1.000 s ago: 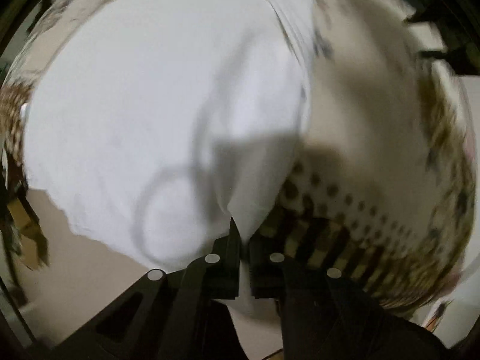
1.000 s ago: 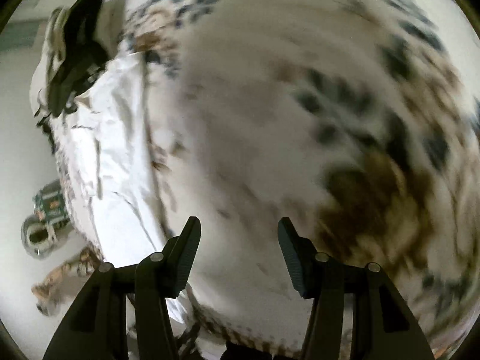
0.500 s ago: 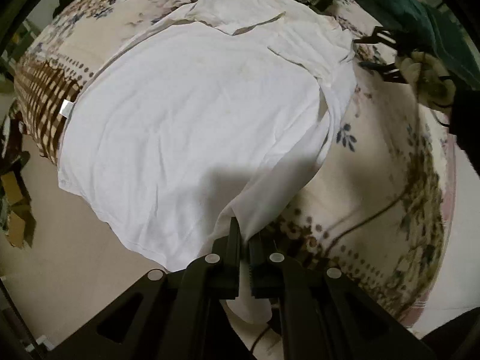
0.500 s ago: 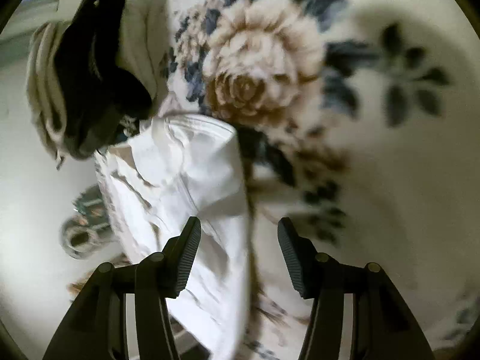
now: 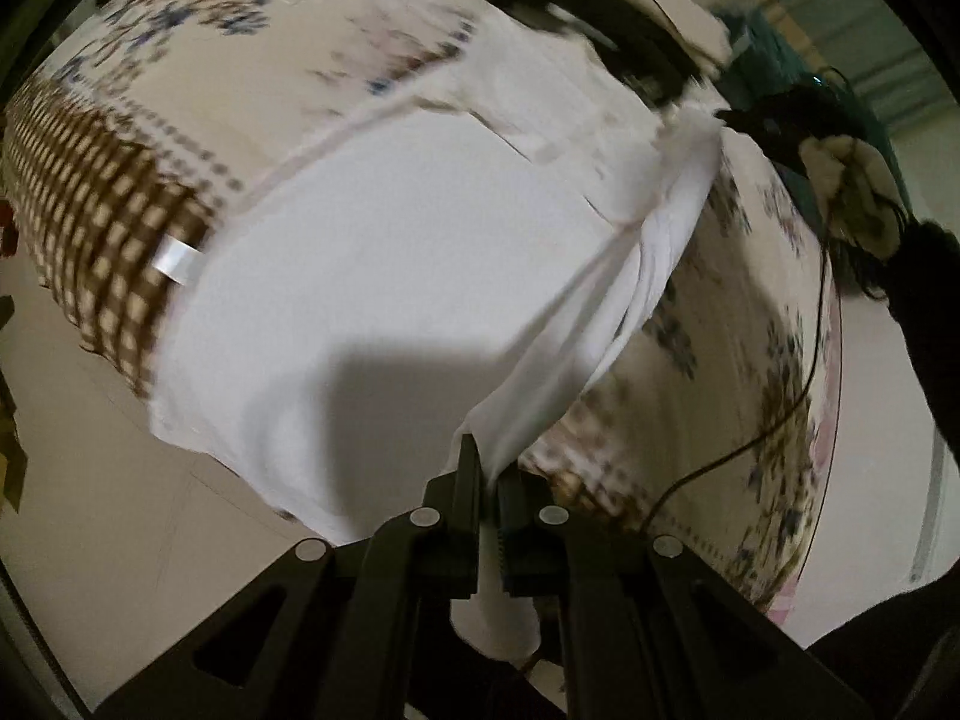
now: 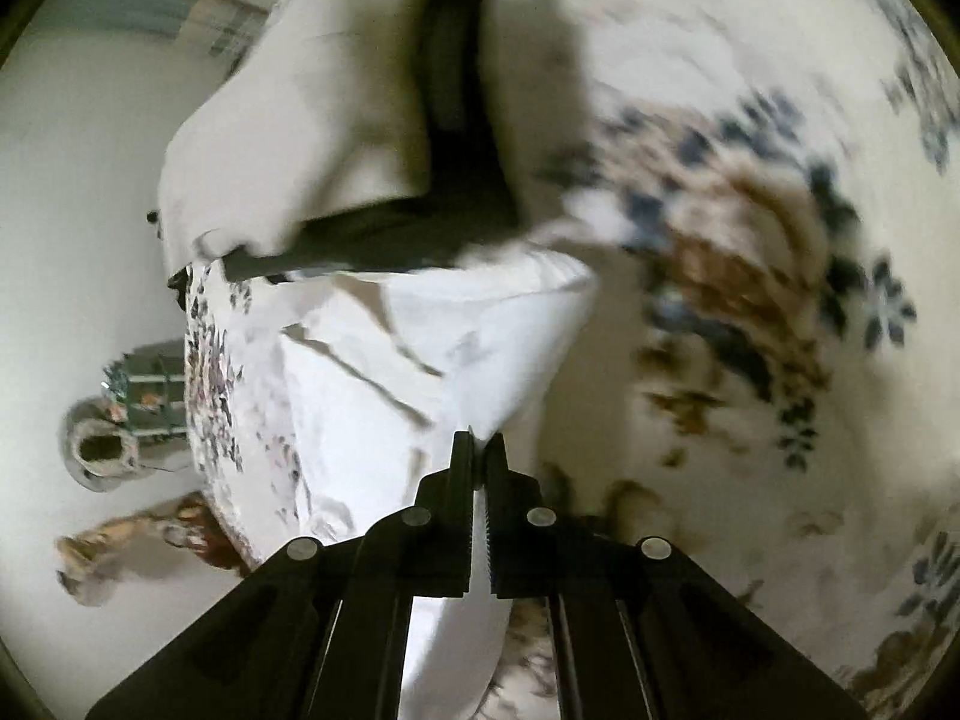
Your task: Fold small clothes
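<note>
**White shirt pinched at two points over the floral bed**

The white shirt is lying spread across a bed covered in a cream floral cover with a brown checked border. The cloth is plain white, soft and lightly creased, with a small white tag sticking out at its left edge in the left wrist view. Its lower hem is hanging over the bed's near edge, above the pale floor.

In the left wrist view the shirt's long axis is running from the near hem, close to the camera, up and away to the right toward the far end, where folded flaps are showing beside a dark garment. Its right side is being lifted into a taut ridge that is leading down to the left hand-held gripper, whose fingers are pressed together on that edge.

In the right wrist view the shirt is narrowing into a funnel of cloth running down to the right hand-held gripper, which is likewise clamped on the fabric, with a strip of white passing down between its fingers. A black and cream garment is lying on the bed just beyond the shirt's far edge. Both views are blurred, so finer details of the shirt cannot be told.
</note>
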{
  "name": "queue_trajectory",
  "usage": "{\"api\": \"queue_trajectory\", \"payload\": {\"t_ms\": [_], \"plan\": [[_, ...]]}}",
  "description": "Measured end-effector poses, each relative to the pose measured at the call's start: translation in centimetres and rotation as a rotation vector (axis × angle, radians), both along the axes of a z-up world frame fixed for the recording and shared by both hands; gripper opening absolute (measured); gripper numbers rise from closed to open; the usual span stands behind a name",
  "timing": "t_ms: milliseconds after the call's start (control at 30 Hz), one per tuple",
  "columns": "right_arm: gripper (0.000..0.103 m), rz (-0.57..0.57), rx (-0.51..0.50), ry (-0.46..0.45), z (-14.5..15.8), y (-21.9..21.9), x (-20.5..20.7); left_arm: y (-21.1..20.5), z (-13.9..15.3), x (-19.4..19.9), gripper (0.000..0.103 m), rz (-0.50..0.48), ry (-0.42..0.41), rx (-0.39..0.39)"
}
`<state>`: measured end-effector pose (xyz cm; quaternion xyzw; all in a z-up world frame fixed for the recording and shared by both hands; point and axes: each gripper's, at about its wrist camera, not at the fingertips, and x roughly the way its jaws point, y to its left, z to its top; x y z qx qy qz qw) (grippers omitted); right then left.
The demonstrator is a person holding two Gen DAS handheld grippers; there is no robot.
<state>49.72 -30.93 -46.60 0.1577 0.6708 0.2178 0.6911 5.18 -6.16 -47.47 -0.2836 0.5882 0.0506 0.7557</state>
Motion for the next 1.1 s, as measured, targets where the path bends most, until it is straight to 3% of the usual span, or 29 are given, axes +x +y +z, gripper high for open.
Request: {"api": "queue_trajectory", "payload": {"t_ms": [100, 200, 367, 433, 533, 600, 667, 700, 733, 800, 967, 1100], "plan": [[0.003, 0.033, -0.069, -0.058, 1.9, 6.2, 0.3, 5.4, -0.8, -0.1, 0.002, 0.035, -0.008, -0.015], [0.003, 0.056, -0.156, -0.083, 1.6, 12.9, 0.9, 9.7, -2.6, -0.1, 0.002, 0.077, -0.008, -0.045], [0.002, 0.133, -0.31, -0.122, -1.5, 22.7, 1.6, 15.5, -7.6, 0.1, 0.005, 0.15, 0.036, -0.08], [0.002, 0.144, -0.347, -0.122, -3.1, 25.6, 1.8, 17.1, -10.0, 0.0, 0.007, 0.154, 0.108, -0.049], [0.003, 0.148, -0.365, -0.063, -5.5, 27.7, 2.3, 19.2, -12.1, -1.8, 0.008, 0.185, 0.171, -0.05], [0.008, 0.133, -0.322, -0.001, -6.1, 27.9, 2.4, 20.1, -12.3, -3.2, 0.012, 0.222, 0.18, -0.07], [0.026, 0.11, -0.237, 0.045, -5.6, 27.1, 1.5, 20.8, -11.9, -5.2, 0.021, 0.262, 0.179, -0.098], [0.044, 0.105, -0.211, 0.052, -5.1, 26.7, 0.7, 20.8, -11.5, -5.7, 0.029, 0.271, 0.175, -0.105], [0.052, 0.103, -0.193, 0.059, -4.7, 26.0, -0.2, 20.8, -11.2, -6.2, 0.037, 0.283, 0.17, -0.109], [0.052, 0.107, -0.173, 0.086, -4.1, 24.2, -2.6, 20.8, -10.5, -6.3, 0.046, 0.289, 0.134, -0.131], [0.052, 0.124, -0.201, 0.115, -3.8, 18.7, -9.5, 18.5, -9.7, -3.4, 0.047, 0.197, 0.118, -0.077], [0.052, 0.047, -0.218, 0.176, -5.5, 13.7, -12.9, 16.1, -10.0, -0.1, 0.047, 0.074, 0.132, 0.057]]}}
